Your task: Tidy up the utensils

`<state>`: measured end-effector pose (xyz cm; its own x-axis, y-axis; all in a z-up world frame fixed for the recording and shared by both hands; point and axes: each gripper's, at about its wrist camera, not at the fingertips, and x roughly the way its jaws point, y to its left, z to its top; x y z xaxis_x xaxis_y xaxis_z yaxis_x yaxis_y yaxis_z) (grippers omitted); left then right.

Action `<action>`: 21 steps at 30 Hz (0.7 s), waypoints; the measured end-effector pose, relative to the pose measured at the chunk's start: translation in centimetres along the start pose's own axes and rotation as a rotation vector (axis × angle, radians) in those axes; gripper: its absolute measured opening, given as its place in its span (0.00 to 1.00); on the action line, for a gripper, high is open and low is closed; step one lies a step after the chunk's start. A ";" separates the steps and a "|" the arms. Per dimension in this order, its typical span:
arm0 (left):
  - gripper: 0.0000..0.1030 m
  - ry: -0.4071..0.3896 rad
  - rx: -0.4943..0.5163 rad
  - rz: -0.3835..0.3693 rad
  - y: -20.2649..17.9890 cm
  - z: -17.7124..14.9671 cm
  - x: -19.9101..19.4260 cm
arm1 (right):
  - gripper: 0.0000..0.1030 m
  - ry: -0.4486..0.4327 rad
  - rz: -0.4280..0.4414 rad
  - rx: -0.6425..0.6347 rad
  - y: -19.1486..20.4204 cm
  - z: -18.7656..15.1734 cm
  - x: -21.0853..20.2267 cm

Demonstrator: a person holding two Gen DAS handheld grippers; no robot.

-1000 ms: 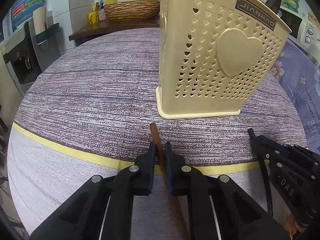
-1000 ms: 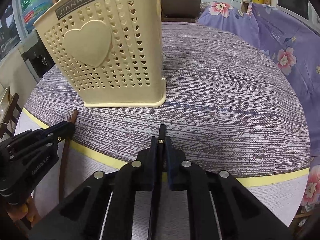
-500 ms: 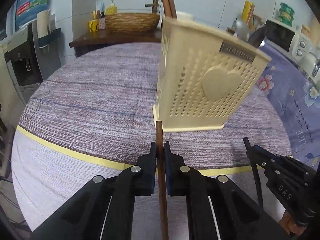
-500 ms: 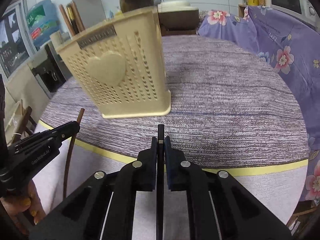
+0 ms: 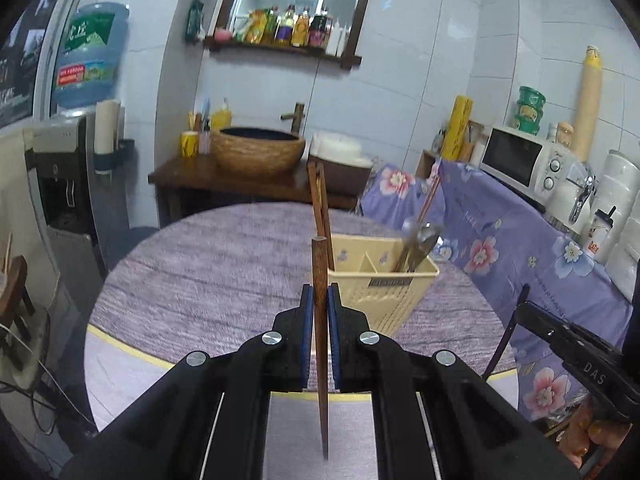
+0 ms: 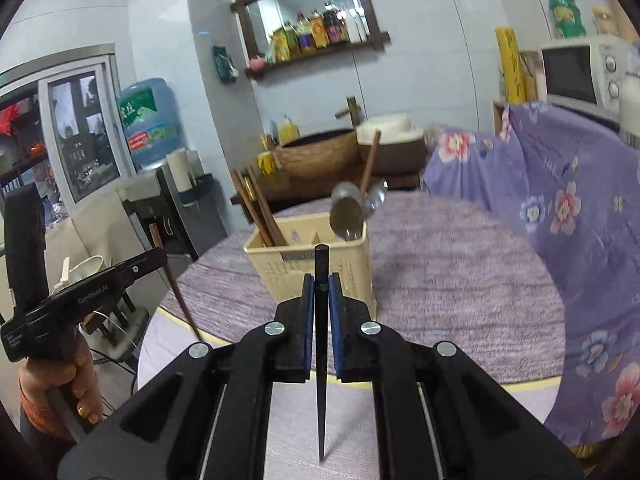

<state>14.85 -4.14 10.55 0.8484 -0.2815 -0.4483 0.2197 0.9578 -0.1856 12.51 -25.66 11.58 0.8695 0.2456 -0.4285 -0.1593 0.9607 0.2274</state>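
Brown wooden chopstick [image 5: 319,320] upright, pinched between the closed jaws of the left gripper [image 5: 319,304], blunt end above the pads, tapered end hanging below. Slim black chopstick [image 6: 321,344] gripped the same way by the right gripper [image 6: 321,292], jaws closed onto it, point downward.

Both are raised above the table, on the near side of the cream perforated plastic utensil holder [image 5: 380,288], not touching it. Holder stands on the round table with purple woven cloth [image 5: 208,264]. Its left compartment holds two brown chopsticks [image 5: 320,208]; its right compartment holds metal spoons [image 6: 347,216] and a further brown stick.

Beyond: dark wooden stand with woven basin [image 5: 258,152], white microwave [image 5: 524,164] on floral purple cover.
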 end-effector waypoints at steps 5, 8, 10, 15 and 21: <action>0.08 -0.006 -0.008 -0.008 0.0 0.7 0.2 | 0.08 -0.012 -0.002 -0.021 0.9 0.8 -0.6; 0.08 -0.020 -0.014 -0.011 0.2 0.8 -0.5 | 0.08 -0.025 -0.002 -0.019 1.1 1.0 -1.1; 0.08 -0.028 -0.014 -0.011 0.2 1.0 -0.7 | 0.08 -0.034 -0.001 -0.019 0.9 1.1 -1.2; 0.02 -0.040 -0.012 -0.017 0.1 1.7 -0.9 | 0.08 -0.049 0.001 -0.022 0.9 1.7 -1.3; 0.02 -0.040 -0.008 -0.013 0.0 2.0 -0.7 | 0.07 -0.048 -0.008 -0.030 1.0 2.1 -1.0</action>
<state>15.21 -3.85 12.63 0.8642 -0.2913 -0.4102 0.2272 0.9534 -0.1984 12.43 -25.18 14.08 0.8923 0.2323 -0.3871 -0.1656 0.9661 0.1979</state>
